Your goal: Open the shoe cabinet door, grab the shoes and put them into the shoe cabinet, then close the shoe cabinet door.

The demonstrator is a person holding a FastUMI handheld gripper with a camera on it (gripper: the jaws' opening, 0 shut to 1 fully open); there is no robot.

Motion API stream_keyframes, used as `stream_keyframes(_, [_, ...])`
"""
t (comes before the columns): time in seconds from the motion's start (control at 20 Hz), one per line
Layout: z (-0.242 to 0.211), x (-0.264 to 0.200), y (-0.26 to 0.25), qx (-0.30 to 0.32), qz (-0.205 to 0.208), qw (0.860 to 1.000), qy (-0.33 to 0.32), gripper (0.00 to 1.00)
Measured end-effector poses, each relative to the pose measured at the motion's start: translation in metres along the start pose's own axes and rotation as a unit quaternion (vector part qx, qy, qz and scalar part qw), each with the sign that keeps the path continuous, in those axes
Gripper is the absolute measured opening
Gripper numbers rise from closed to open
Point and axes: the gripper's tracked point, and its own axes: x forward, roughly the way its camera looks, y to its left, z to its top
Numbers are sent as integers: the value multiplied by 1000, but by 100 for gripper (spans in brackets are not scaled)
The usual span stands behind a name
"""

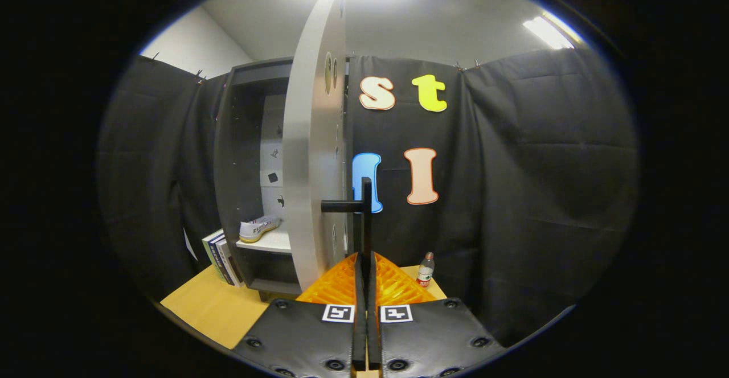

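We have the gripper [365, 264] clamped tight on the slim black bar handle [364, 207] of the stiff grey cabinet door [310, 156], which should swing lightly.

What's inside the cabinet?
A shoe sits on a shelf inside the cabinet. The open door covers the cabinet's right part. The claw is shut on the door's handle.

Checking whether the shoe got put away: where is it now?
The shoe sits on a shelf inside the cabinet, left of the open door and above the books.
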Motion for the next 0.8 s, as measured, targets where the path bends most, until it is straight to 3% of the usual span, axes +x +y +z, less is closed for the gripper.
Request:
stream_keyframes(0.5, [-1,-15,-17,-11,-26,1000,-6,2])
stream_keyframes(0.8, [-13,-29,13,1,20,1000,20,4])
